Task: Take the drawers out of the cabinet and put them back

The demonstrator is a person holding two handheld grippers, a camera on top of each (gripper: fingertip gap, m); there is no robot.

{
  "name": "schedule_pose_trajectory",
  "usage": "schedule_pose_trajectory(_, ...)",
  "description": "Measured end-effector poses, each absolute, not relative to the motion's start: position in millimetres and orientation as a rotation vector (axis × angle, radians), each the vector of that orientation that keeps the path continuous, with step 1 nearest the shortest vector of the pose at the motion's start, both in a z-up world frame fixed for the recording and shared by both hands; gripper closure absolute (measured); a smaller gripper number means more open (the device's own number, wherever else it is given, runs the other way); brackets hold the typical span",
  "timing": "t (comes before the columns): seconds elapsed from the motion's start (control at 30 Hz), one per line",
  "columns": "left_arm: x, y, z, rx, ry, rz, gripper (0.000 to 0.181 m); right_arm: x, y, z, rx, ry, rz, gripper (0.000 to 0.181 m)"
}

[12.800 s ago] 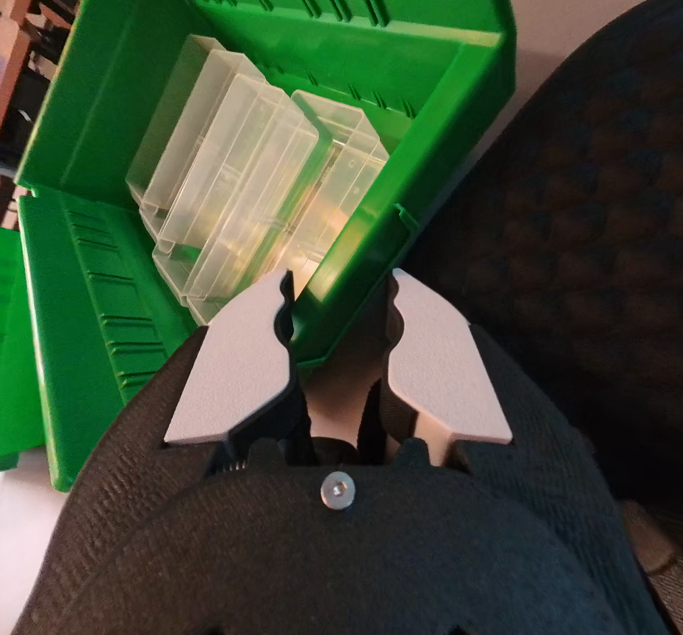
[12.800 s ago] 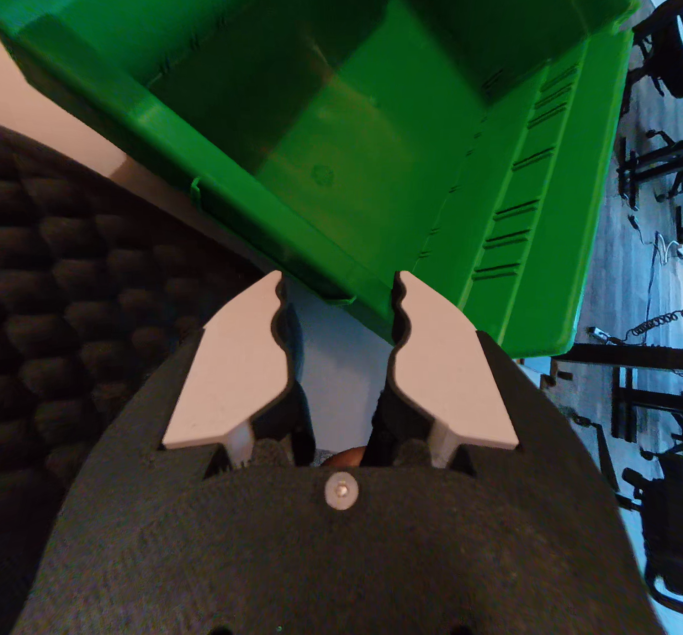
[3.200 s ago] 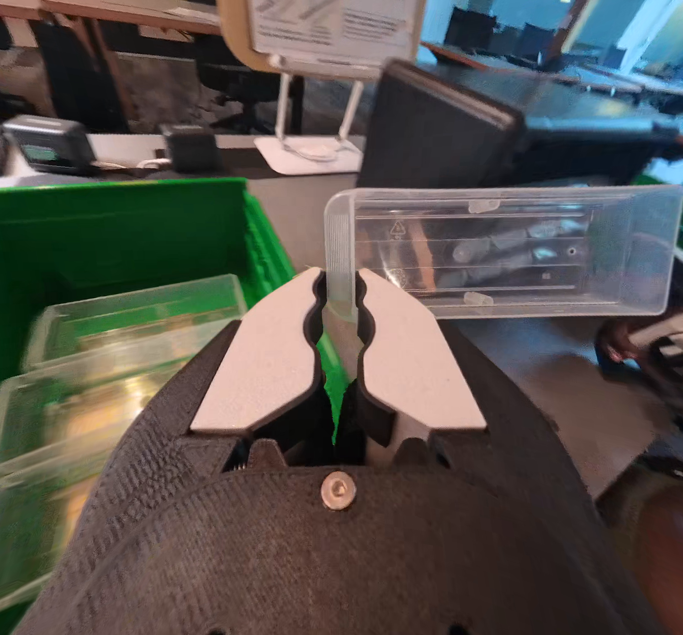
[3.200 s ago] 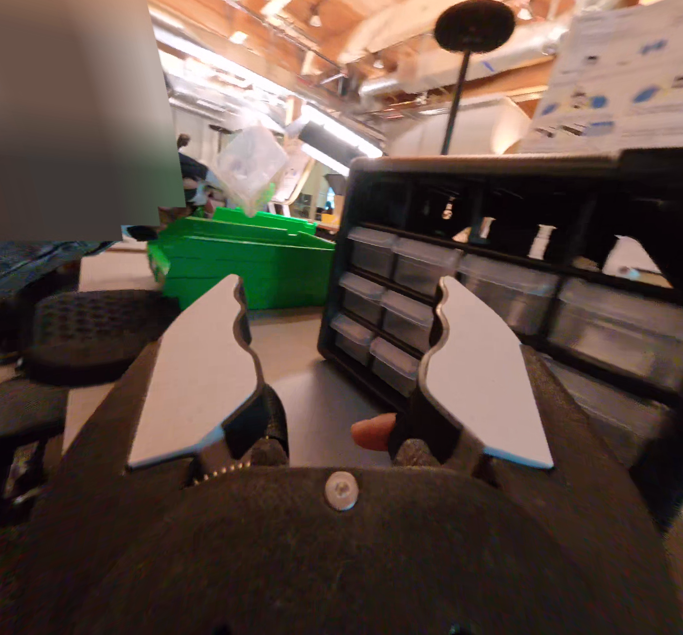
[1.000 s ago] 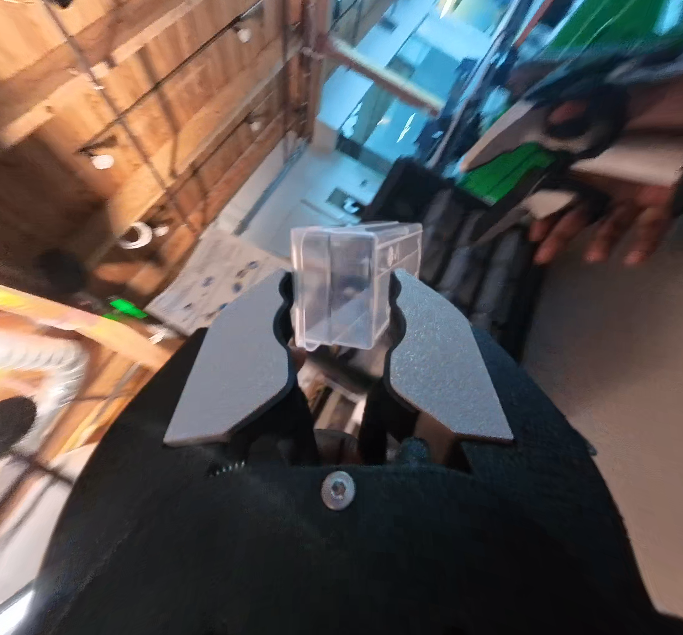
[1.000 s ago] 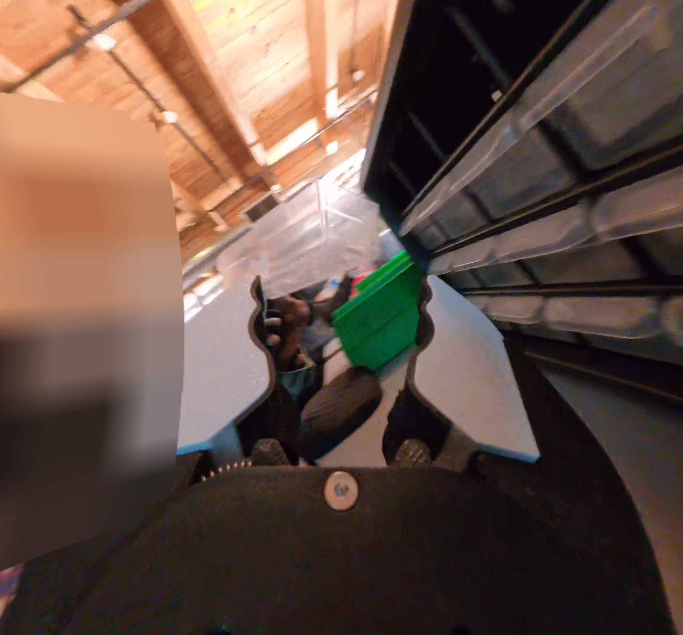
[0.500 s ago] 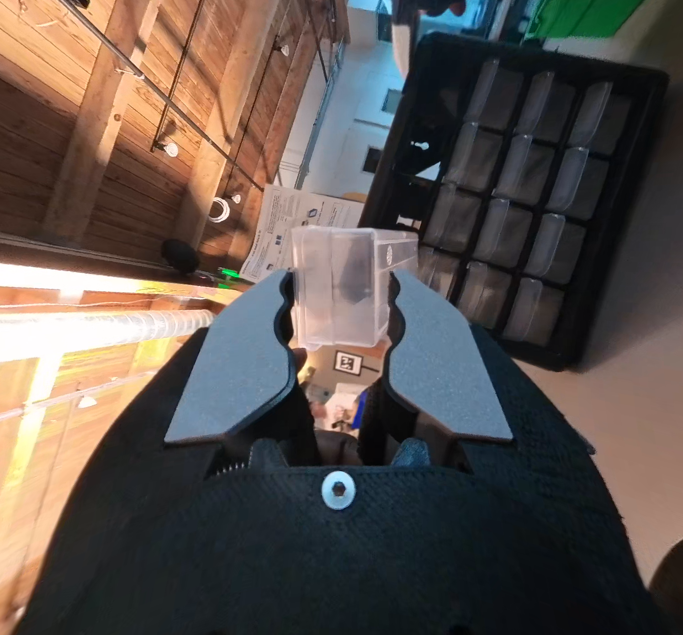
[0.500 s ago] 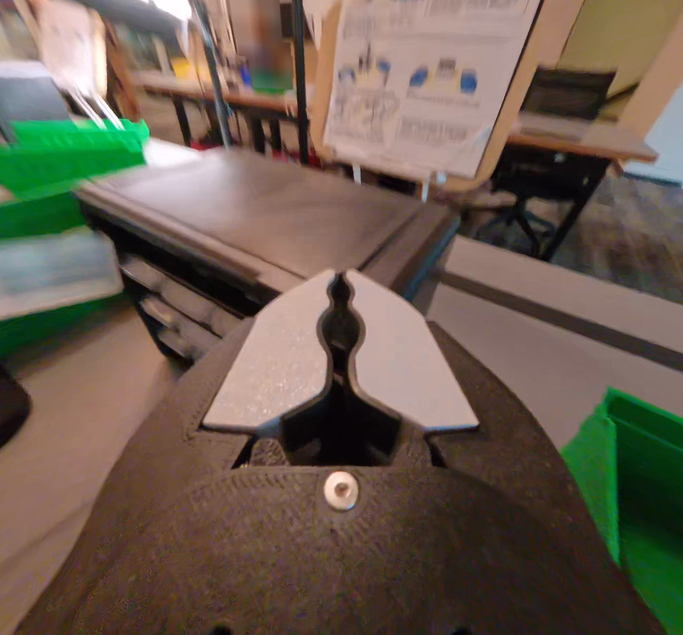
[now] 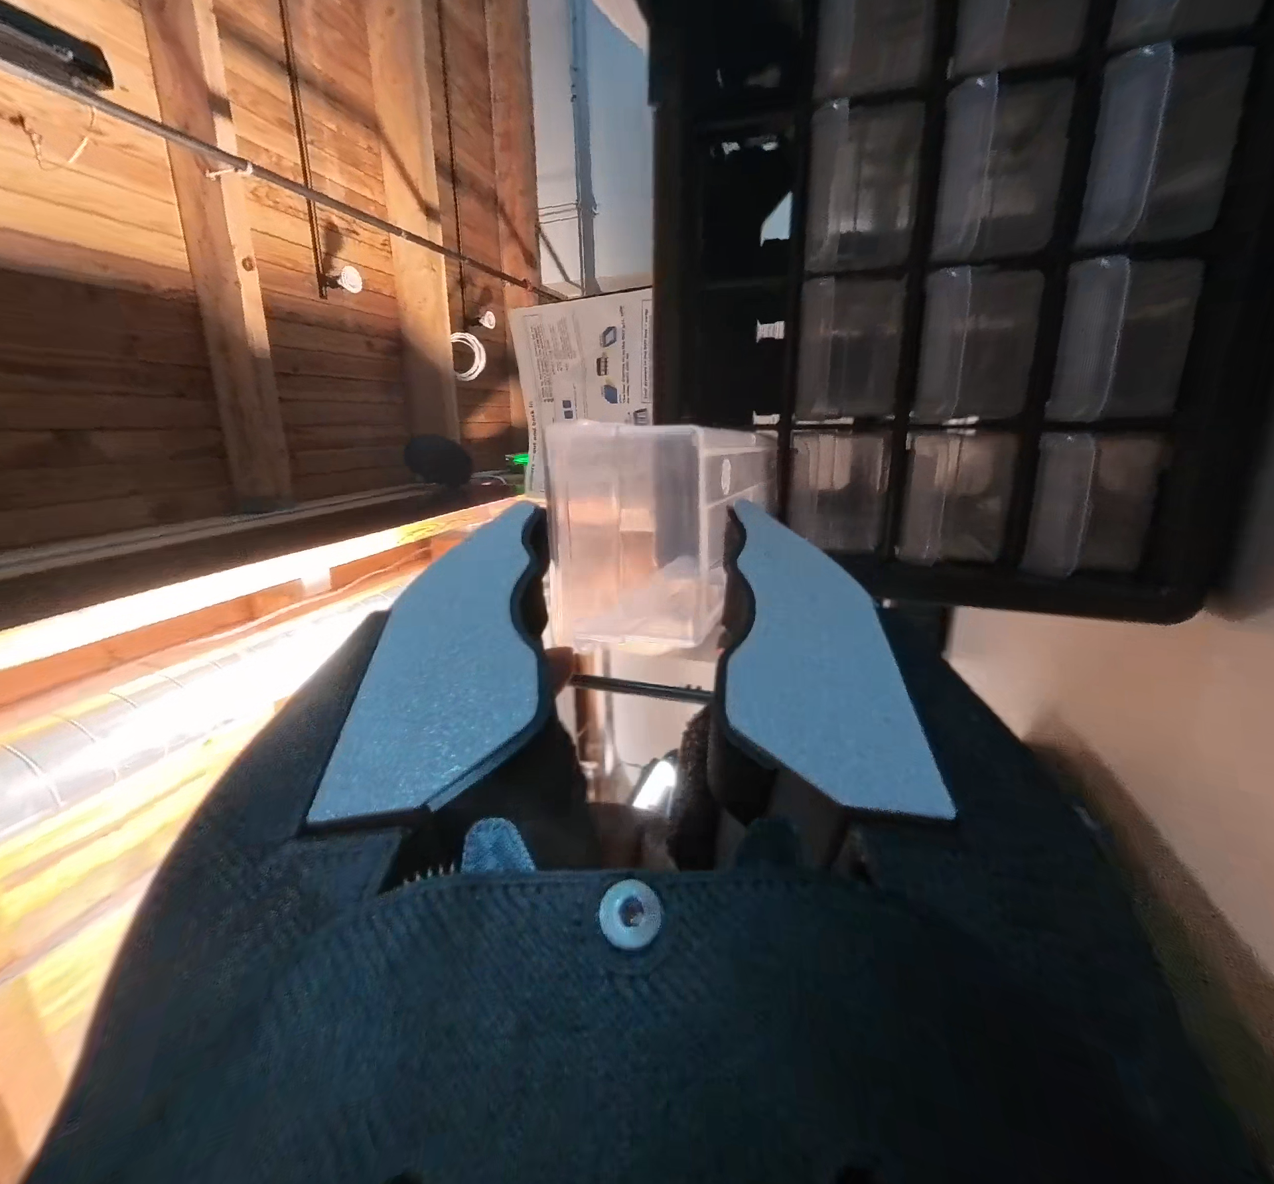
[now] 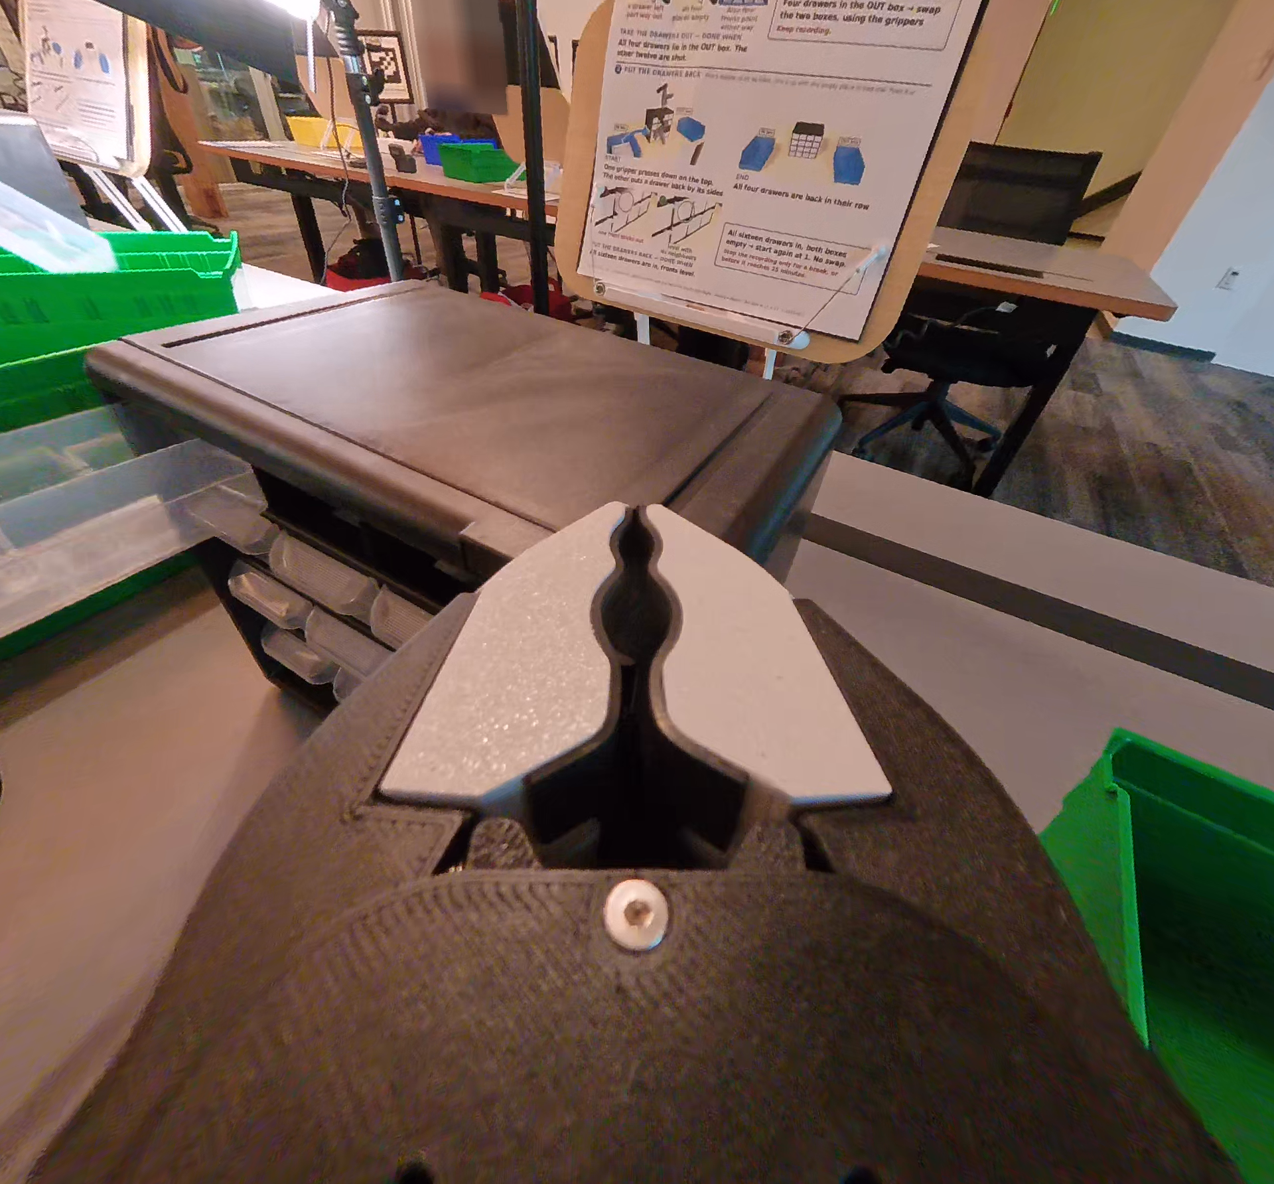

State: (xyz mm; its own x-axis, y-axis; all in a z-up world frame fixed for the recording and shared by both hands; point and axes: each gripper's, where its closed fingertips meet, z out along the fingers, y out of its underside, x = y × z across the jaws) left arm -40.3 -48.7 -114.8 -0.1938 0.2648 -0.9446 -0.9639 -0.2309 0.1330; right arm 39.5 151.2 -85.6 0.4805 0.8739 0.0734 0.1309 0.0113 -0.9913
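Left gripper [image 9: 634, 565] clamped on clear drawer [image 9: 634, 530], long axis pointing ahead toward cabinet [image 9: 965, 323] front; empty slots lie at its open column, just beyond drawer. Right gripper [image 10: 638, 516] closed, empty, over cabinet top near front edge.

A flat grey table top [image 10: 965, 634] holds everything here. A black plastic cabinet [image 10: 482, 406] with rows of small clear drawers stands right on it, near the middle. On one side of the cabinet a bright green plastic bin [image 10: 103, 316] sits on the table, with clear drawers [image 10: 76, 503] in front of it. On the other side, near the table's edge, sits another bright green plastic bin [image 10: 1186, 889]. A dark stripe [image 10: 1034, 606] runs across the grey top behind the cabinet.
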Motion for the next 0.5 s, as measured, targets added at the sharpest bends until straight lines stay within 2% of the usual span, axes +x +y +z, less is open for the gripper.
schedule_pose_trajectory(0.5, -53, -32, -111, -1.126, 1.067, 1.550, 0.134, 38, 151, -86, -1.455, -0.923, 0.740, 0.181)
